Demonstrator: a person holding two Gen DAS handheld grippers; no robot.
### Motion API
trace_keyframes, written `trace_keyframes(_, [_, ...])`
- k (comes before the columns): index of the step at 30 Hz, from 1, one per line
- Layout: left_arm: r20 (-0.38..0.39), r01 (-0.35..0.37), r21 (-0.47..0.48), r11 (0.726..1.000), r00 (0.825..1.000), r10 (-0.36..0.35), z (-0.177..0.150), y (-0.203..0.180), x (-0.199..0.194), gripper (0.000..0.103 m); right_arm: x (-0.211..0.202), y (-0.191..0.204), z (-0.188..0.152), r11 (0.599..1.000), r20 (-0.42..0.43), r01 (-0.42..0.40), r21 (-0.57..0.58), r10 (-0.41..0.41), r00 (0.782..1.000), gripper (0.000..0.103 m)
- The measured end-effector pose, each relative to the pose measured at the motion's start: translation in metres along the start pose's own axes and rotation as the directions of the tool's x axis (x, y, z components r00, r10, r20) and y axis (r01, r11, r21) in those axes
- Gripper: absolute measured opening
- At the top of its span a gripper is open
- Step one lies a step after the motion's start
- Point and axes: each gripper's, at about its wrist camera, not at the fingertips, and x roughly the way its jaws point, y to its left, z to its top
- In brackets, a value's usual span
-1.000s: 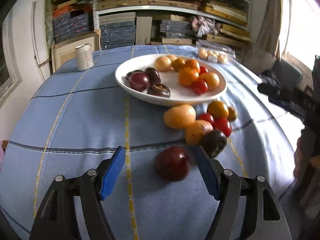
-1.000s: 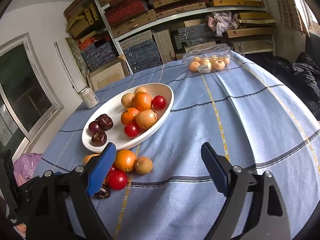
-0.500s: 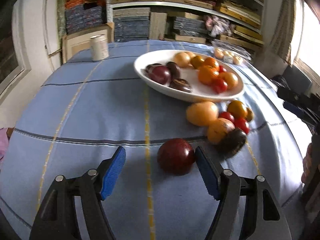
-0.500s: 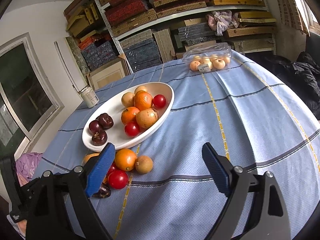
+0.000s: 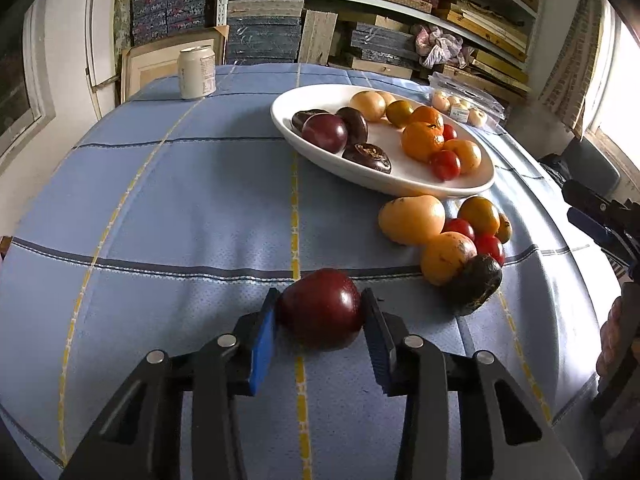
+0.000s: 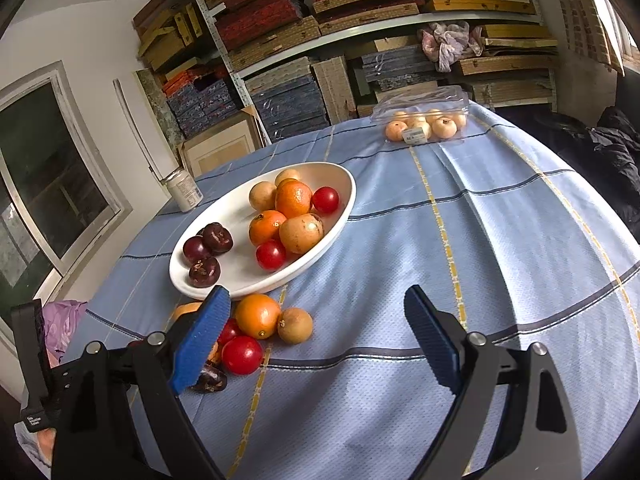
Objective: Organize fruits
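One dark red plum (image 5: 322,314) sits on the blue checked tablecloth (image 5: 180,208), squeezed between the blue pads (image 5: 262,346) of my left gripper (image 5: 318,334). Its jaws have just been closing, and both pads now touch the fruit's sides. I judge the plum light, round and smooth-skinned, so it could slip or roll, and soft enough to bruise if pinched hard. Gripping across its widest middle, as I do now, seems safest. My right gripper (image 6: 316,336) hangs spread wide with nothing between its pads.

From my left wrist I see the plum itself, which the right wrist view does not show. It also shows a dark avocado-like fruit (image 5: 476,288) at the near edge of the loose pile. From my right wrist I see deeper into the white oval bowl (image 6: 340,216), holding plums, oranges and tomatoes. That view also shows a clear plastic box of pale fruit (image 6: 422,120) more fully, plus a window (image 6: 40,184) at the left.
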Motion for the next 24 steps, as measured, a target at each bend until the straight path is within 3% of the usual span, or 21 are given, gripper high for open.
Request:
trace_keyframes(5, [0.017,-0.043,-0.038,0.998,0.999,0.043,0.002,0.009,-0.002,0.040,0.007,0.013,-0.008,0.997,-0.061,-0.008,-0.079,0.003,0.998,0.086])
trace_keyframes(11, [0.015,-0.064,-0.084,0.994,0.998,0.065,0.005,0.019,-0.004,0.040,0.024,0.041,-0.027,0.968,-0.141,0.017,-0.252,-0.054,0.989,0.064])
trace_keyframes(15, [0.018,-0.060,-0.060,0.996,0.998,0.062,0.005,0.014,-0.004,0.041,0.031,0.035,-0.027,0.971,-0.154,0.045,-0.235,-0.082,0.985,0.052])
trace_keyframes(22, [0.012,-0.049,-0.052,0.997,0.999,0.050,0.004,0.012,-0.003,0.041,0.049,0.028,-0.020,0.976,-0.178,0.056,-0.211,-0.094,0.980,0.045])
trace_keyframes(24, [0.010,-0.048,-0.049,0.998,0.999,0.049,0.004,0.011,-0.003,0.041,0.056,0.034,-0.020,0.972,-0.200,0.045,-0.233,-0.093,0.975,0.034])
